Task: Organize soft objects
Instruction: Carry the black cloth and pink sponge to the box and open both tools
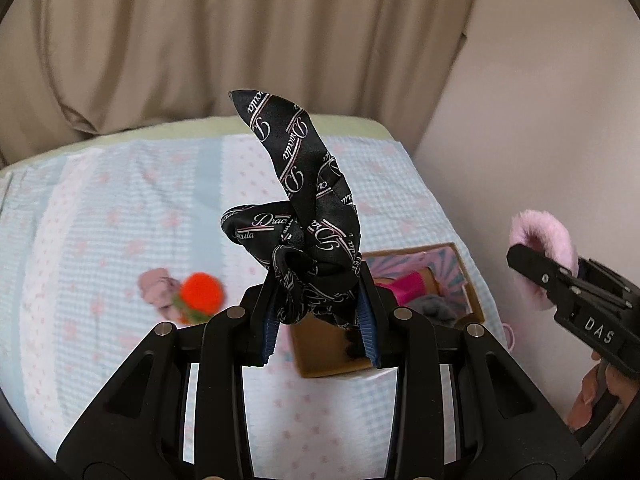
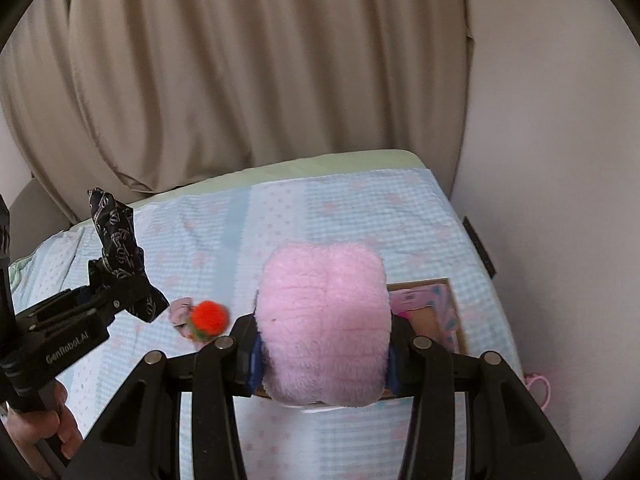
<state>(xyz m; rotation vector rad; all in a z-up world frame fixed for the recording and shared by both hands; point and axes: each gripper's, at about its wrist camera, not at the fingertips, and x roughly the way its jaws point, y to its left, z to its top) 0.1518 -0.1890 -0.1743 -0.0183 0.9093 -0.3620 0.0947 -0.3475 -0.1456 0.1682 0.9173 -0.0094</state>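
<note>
Above the bed (image 2: 360,208), the right gripper (image 2: 322,364) squeezes a pink plush piece (image 2: 324,320) over the cardboard box (image 1: 460,280); it may snag the rim and tumble out. The left gripper (image 1: 320,312) clamps a black scarf (image 1: 304,208), whose slick fabric could slip free.
</note>
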